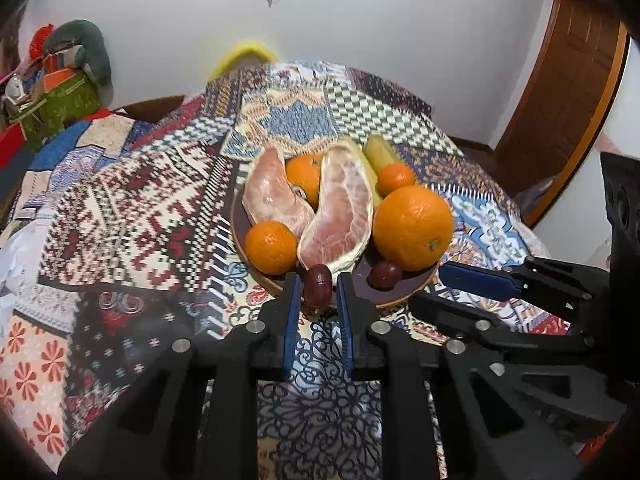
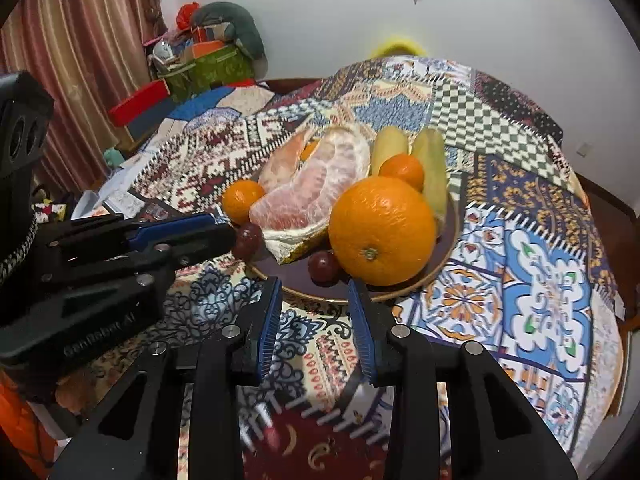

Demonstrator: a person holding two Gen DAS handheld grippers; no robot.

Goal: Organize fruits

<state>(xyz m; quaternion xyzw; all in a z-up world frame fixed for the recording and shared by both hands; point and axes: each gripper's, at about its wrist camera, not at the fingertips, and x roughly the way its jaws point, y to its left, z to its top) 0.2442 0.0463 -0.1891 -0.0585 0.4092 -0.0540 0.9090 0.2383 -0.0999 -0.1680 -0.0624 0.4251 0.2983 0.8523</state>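
A dark plate [image 1: 396, 294] [image 2: 448, 236] on the patterned table holds two peeled pomelo pieces [image 1: 340, 216] [image 2: 308, 196], a big orange [image 1: 412, 228] [image 2: 382, 230], small mandarins [image 1: 271, 247] [image 2: 242, 200], green-yellow fruits [image 1: 378, 152] [image 2: 434, 172] and a dark red jujube [image 1: 385, 275] [image 2: 323, 266]. My left gripper [image 1: 317, 286] [image 2: 224, 226] is at the plate's near rim with a second dark red jujube [image 1: 318, 285] [image 2: 247, 240] between its fingertips; the pads stand slightly apart from it. My right gripper [image 2: 314, 294] [image 1: 444, 280] is open and empty just before the plate's rim.
A patchwork cloth [image 1: 132, 216] [image 2: 540, 288] covers the round table. Boxes and a green cushion [image 1: 76, 76] [image 2: 216, 48] are piled at the far left. A wooden door [image 1: 560, 112] stands at the right, a curtain [image 2: 80, 52] at the left.
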